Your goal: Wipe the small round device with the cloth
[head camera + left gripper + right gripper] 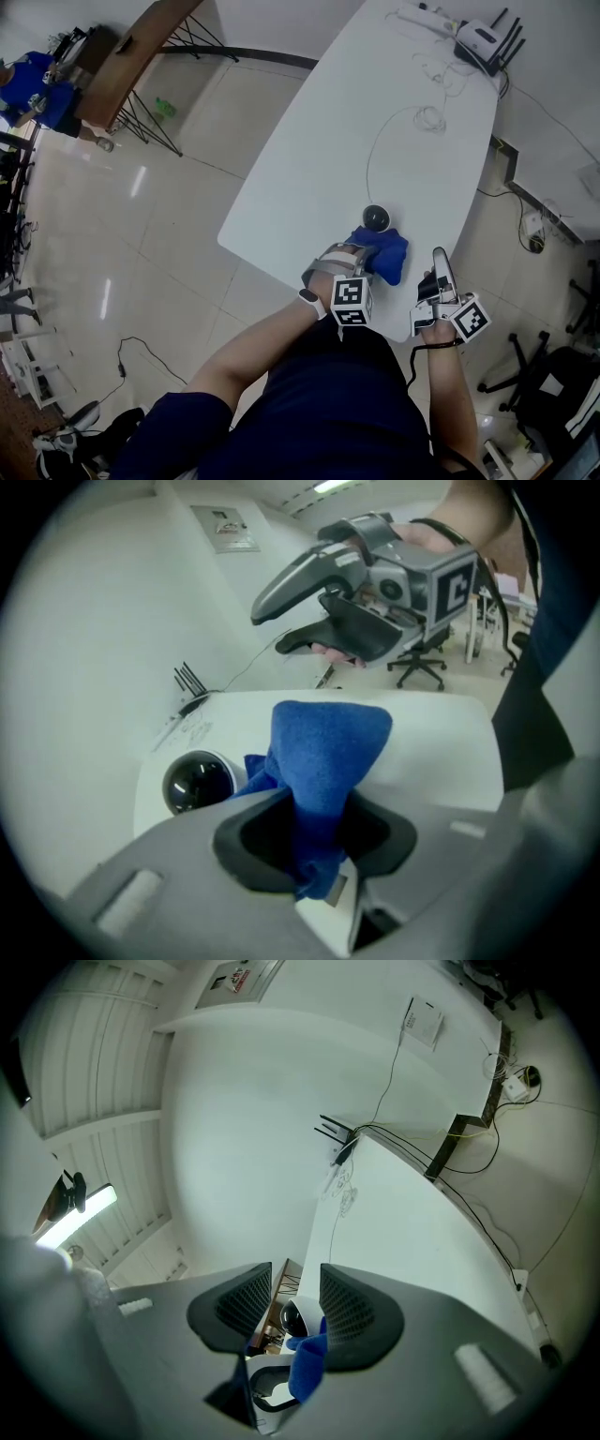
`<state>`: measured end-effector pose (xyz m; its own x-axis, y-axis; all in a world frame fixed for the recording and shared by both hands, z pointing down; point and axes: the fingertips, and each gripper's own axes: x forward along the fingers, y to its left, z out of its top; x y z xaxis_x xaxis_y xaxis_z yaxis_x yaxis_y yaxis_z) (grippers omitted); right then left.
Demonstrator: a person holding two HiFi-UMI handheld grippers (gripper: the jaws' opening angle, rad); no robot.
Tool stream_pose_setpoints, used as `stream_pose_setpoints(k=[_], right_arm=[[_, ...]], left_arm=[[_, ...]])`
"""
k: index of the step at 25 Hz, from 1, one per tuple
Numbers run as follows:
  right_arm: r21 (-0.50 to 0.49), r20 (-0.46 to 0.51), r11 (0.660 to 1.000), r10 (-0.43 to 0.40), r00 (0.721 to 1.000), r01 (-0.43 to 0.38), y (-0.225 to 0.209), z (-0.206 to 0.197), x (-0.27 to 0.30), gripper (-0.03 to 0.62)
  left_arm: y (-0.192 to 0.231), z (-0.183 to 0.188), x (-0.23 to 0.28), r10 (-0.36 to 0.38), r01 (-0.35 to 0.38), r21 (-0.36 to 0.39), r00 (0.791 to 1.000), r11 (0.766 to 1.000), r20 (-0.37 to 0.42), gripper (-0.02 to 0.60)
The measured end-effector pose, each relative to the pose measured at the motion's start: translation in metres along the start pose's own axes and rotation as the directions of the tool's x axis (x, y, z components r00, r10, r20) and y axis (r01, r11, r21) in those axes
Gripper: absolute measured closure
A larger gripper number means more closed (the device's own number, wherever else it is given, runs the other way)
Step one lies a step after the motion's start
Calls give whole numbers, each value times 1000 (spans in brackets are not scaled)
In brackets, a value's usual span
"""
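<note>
Two grippers at white table's (375, 141) near edge. Left gripper (314, 836): fingers (246, 847) clenched on blue fleece cloth (328, 752), just beside small round black-domed device (378, 217), ready to wipe. Right gripper (286, 1302): fingers (230, 1312) apart, empty, kept clear.

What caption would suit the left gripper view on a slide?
Left tool grips a blue cloth beside the small round device on a white table.

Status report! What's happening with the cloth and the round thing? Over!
Left gripper shut on blue cloth. Right gripper open, empty. Round device right beside cloth, nothing in the way.
</note>
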<state>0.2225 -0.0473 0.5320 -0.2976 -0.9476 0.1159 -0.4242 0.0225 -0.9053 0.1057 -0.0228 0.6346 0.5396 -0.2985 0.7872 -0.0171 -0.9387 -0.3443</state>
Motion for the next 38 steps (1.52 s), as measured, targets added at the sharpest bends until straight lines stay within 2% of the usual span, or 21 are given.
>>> stream_pose_setpoints(k=[4, 7, 8, 9, 10, 13, 14, 16, 18, 19, 20, 21, 22, 23, 25, 26, 27, 29, 33, 36, 38], right_arm=[[-6, -1, 1000, 6, 1000, -6, 5, -4, -1, 430], [-12, -3, 1000, 11, 1000, -11, 10, -5, 0, 431], [-13, -3, 1000, 13, 1000, -13, 11, -5, 0, 431], [-15, -4, 1000, 14, 1000, -14, 13, -5, 0, 431], [-19, -4, 1000, 16, 1000, -16, 15, -5, 0, 431], [-42, 0, 999, 18, 1000, -18, 19, 0, -2, 436], [-50, 3, 999, 17, 1000, -17, 20, 2, -3, 436], [-61, 10, 998, 13, 1000, -12, 22, 5, -5, 438], [-63, 13, 998, 13, 1000, -12, 24, 7, -6, 439], [-65, 13, 998, 12, 1000, -11, 25, 7, -6, 439], [-66, 14, 998, 10, 1000, -9, 26, 7, -7, 439], [-69, 14, 998, 9, 1000, -8, 27, 7, -7, 439], [-72, 13, 997, 9, 1000, -8, 28, 6, -7, 439], [-78, 10, 997, 11, 1000, -11, 31, 5, -6, 439], [-98, -1, 995, 16, 1000, -16, 37, 1, -5, 447], [-115, -8, 993, 17, 1000, -18, 41, -1, -3, 453], [-136, -18, 990, 18, 1000, -20, 46, -3, -2, 465], [-202, -49, 979, 3, 999, -13, 58, -8, 1, 488], [-389, -95, 921, -61, 994, 20, 84, -15, 9, 502], [-501, -115, 865, -48, 992, -17, 111, -21, 19, 513], [-566, -126, 823, -34, 992, -44, 130, -24, 25, 513]], left_arm=[[-5, 2, -12, -133, 138, -183, 990, 973, 38, 463], [0, 1, -25, -156, 168, -256, 986, 952, 66, 462], [2, 1, -30, -164, 182, -292, 983, 939, 86, 462], [3, 4, -37, -181, 216, -359, 975, 908, 128, 462], [5, 9, -47, -205, 275, -455, 959, 847, 198, 462], [16, 27, -88, -223, 495, -682, 864, 538, 451, 460], [20, 24, -96, -209, 531, -712, 844, 460, 494, 460], [25, 4, -100, -196, 547, -757, 837, 357, 512, 460], [24, -30, -90, -213, 522, -811, 852, 266, 478, 459], [24, -49, -83, -221, 486, -843, 870, 231, 441, 457], [27, -68, -77, -225, 430, -876, 896, 219, 384, 454], [31, -87, -72, -223, 355, -903, 926, 241, 304, 444], [35, -105, -70, -213, 266, -918, 955, 295, 208, 425], [40, -121, -68, -194, 172, -913, 975, 370, 106, 401], [48, -147, -65, -132, 7, -847, 988, 531, -75, 358], [50, -155, -64, -98, -52, -806, 986, 589, -135, 339], [52, -159, -64, -66, -96, -774, 982, 626, -175, 328], [56, -160, -67, 3, -149, -742, 981, 653, -194, 308], [79, -124, -108, 195, -176, -752, 979, 636, -64, 291], [106, -83, -161, 388, -215, -755, 920, 619, 57, 307], [117, -48, -188, 466, -207, -743, 871, 636, 157, 339]])
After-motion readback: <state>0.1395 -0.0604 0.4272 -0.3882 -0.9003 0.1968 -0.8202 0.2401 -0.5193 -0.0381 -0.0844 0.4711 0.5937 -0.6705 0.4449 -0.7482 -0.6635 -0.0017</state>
